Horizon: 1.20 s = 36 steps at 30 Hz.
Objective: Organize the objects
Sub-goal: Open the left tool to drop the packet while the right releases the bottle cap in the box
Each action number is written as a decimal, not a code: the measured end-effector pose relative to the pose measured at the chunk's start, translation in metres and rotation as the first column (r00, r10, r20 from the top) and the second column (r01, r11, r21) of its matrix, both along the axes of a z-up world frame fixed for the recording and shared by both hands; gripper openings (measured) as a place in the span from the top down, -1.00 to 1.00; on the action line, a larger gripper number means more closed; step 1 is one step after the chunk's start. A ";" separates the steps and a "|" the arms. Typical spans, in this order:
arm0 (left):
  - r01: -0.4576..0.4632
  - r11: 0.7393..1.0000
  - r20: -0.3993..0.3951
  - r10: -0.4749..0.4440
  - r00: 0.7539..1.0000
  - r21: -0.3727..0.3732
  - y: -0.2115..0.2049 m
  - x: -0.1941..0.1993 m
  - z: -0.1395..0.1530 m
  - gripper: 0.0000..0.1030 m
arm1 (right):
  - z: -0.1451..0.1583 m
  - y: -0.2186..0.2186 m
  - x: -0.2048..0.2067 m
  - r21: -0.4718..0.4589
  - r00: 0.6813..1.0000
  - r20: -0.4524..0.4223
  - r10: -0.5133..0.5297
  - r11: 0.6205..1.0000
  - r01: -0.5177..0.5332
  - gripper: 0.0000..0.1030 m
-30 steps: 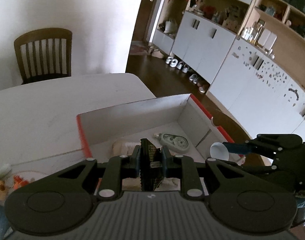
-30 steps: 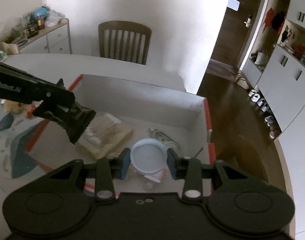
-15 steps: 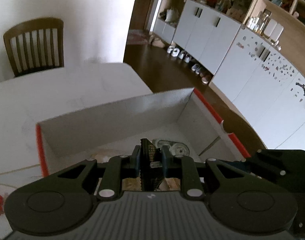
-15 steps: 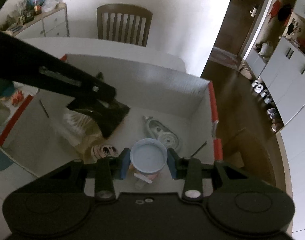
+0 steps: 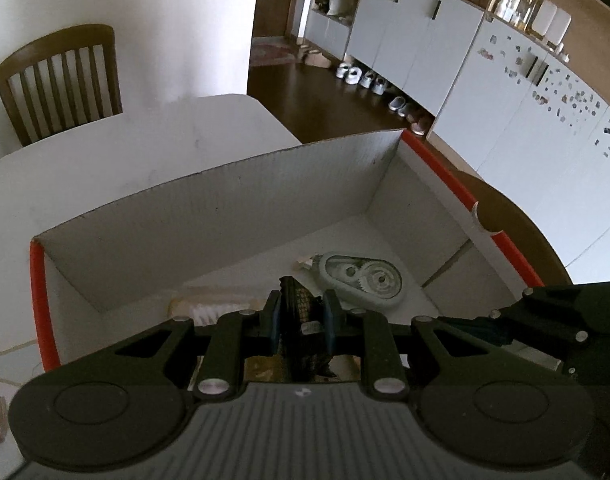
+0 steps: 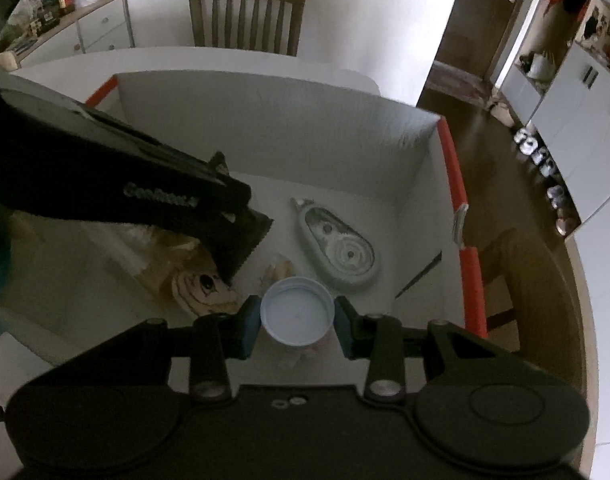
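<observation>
A white cardboard box (image 5: 225,216) with red edges sits on the table, and both grippers hang over its inside. My left gripper (image 5: 301,314) is shut on a flat dark piece with a mesh pattern (image 5: 303,308). In the right wrist view the left gripper (image 6: 241,248) comes in from the left, above a packet with a cartoon face (image 6: 205,288). My right gripper (image 6: 297,318) is shut on a small round tub with a pale blue lid (image 6: 297,310). A pale green correction-tape dispenser (image 6: 341,252) lies on the box floor just beyond the tub.
Tan wrapped packets (image 6: 161,256) fill the left part of the box (image 6: 265,128). A wooden chair (image 6: 247,16) stands behind the white table (image 5: 125,148). To the right are dark wooden floor, white cabinets (image 5: 425,40) and shoes (image 5: 365,78).
Both grippers have sunk toward the box floor with their loads still held. The left gripper has moved over the packets, close beside the right one.
</observation>
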State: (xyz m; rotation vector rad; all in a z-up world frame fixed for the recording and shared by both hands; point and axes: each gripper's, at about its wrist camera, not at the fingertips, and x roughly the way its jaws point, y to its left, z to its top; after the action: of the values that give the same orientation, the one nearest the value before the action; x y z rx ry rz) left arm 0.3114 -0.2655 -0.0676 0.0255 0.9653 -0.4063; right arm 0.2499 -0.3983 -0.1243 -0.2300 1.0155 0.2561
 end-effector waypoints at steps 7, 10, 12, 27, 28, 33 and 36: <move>0.001 0.999 -0.031 0.001 1.000 0.039 0.003 0.003 -0.005 0.57 | -0.006 -0.003 0.003 0.006 0.999 -0.030 -0.014 1.000 0.014 0.26; 0.008 0.998 -0.045 -0.005 0.999 0.062 0.004 0.002 -0.007 0.54 | -0.007 -0.003 0.002 0.006 0.999 -0.035 -0.021 1.000 0.021 0.24; 0.012 0.997 -0.040 -0.009 0.999 0.074 0.003 0.000 -0.007 0.50 | -0.008 -0.004 0.002 0.011 0.999 -0.036 -0.027 1.000 0.028 0.23; 0.067 0.993 0.073 -0.075 0.995 0.100 0.004 -0.031 0.023 -0.32 | 0.014 -0.006 -0.016 0.046 0.999 0.002 -0.036 0.998 0.036 -0.07; 0.067 0.993 0.078 -0.074 0.994 0.098 0.006 -0.033 0.025 -0.32 | 0.017 -0.006 -0.019 0.046 0.999 0.010 -0.036 0.998 0.036 -0.08; 0.053 0.996 0.087 -0.059 0.994 0.065 0.021 -0.044 0.037 -0.32 | 0.032 -0.006 -0.026 0.065 0.999 0.031 -0.045 0.997 0.043 -0.11; 0.055 0.997 0.099 -0.060 0.993 0.048 0.029 -0.051 0.045 -0.32 | 0.042 -0.005 -0.031 0.078 0.998 0.041 -0.046 0.996 0.043 -0.12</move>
State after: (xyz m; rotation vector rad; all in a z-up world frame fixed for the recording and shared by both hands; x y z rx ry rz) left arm 0.2600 -0.2368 -0.0224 0.1142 0.8760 -0.4325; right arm 0.2185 -0.4031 -0.0823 -0.1420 0.9654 0.2485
